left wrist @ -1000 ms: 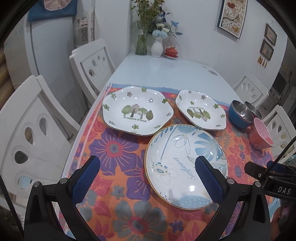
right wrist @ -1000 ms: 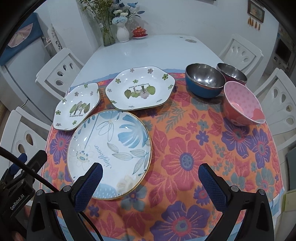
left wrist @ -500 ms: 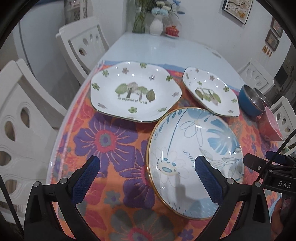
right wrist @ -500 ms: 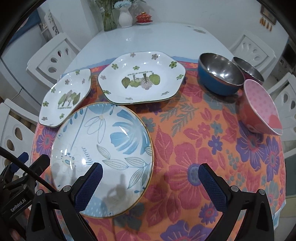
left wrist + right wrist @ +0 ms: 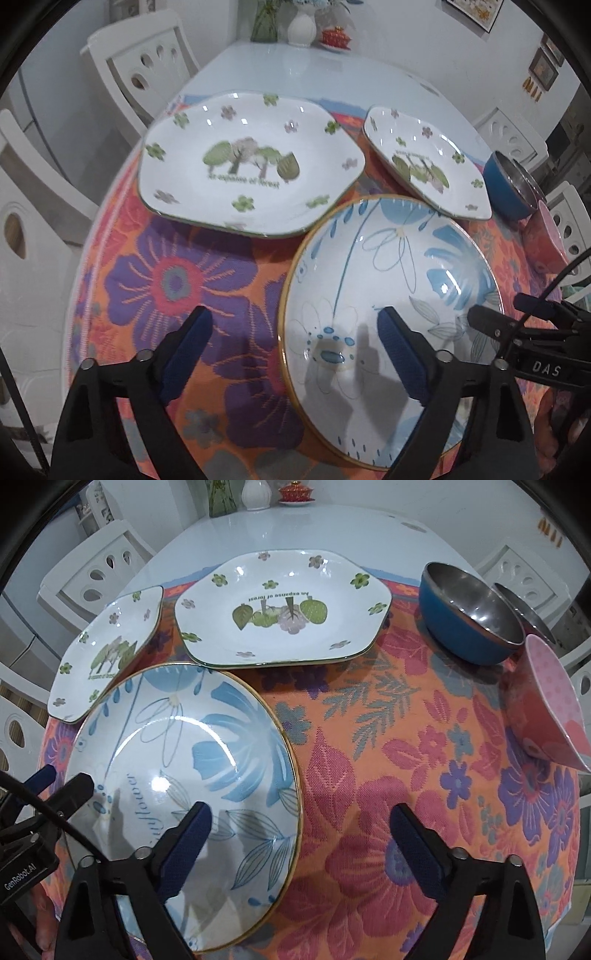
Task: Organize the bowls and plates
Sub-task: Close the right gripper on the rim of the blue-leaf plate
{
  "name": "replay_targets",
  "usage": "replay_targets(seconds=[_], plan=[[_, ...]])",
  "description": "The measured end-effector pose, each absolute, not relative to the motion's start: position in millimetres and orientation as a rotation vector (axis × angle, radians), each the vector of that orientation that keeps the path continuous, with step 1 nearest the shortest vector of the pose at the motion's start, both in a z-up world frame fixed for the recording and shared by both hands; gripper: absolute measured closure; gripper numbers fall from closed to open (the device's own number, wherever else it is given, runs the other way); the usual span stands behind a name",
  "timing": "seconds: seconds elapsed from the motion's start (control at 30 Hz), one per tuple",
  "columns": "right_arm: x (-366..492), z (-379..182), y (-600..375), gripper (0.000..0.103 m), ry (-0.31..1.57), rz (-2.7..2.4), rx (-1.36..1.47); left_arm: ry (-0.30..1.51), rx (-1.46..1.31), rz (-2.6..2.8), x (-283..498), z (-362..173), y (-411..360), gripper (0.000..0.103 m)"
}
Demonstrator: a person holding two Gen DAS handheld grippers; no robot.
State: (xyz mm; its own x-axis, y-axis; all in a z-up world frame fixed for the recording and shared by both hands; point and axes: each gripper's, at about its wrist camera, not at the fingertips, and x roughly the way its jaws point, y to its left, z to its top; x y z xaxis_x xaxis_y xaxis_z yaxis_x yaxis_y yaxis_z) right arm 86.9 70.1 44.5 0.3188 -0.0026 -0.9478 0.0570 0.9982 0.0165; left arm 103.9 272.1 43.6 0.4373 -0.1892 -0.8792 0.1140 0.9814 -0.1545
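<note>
Left wrist view: straddling the left rim of the empty round blue-flower plate (image 5: 391, 273) with the left gripper (image 5: 293, 343), jaws spread and just closing, nothing pinched. Lying behind, left to right: empty forest plate (image 5: 251, 166) reading "of forest", smaller forest plate (image 5: 424, 158), blue bowl (image 5: 508, 188). Right wrist view: right gripper (image 5: 301, 840), jaws likewise spread and closing, straddling the plate's right rim, "GenRobot.AI" showing at left.

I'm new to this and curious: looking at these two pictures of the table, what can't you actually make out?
- Round blue-flower plate: its near rim, in both views, hidden behind the gripper fingers.
- Second steel bowl: right wrist view, mostly hidden behind the blue bowl and pink bowl.
- Pink bowl: left wrist view, only a sliver at the right edge.
- Vase: tops cut off by the upper edge.
</note>
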Motion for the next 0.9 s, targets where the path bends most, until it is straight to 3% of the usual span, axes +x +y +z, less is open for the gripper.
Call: replay_targets(seconds=[0.1,0.2,0.4,0.9], plan=[[89.2,40.8,67.5,0.025,1.248,-0.016,0.074,1.127,-0.086,-0.219,106.2,36.4,269.3,0.037],[92.2,36.6,66.5,0.039,1.247,-0.001,0.086,1.13,-0.091,-0.246,106.8,33.4,268.3,0.045],[97.0,36.5,69.0,0.055,1.227,0.053,0.111,1.122,-0.1,-0.286,108.6,32.8,270.3,0.068],[93.0,38.0,78.0,0.065,1.22,0.139,0.106,1.125,-0.106,-0.326,103.5,33.5,270.1,0.07]])
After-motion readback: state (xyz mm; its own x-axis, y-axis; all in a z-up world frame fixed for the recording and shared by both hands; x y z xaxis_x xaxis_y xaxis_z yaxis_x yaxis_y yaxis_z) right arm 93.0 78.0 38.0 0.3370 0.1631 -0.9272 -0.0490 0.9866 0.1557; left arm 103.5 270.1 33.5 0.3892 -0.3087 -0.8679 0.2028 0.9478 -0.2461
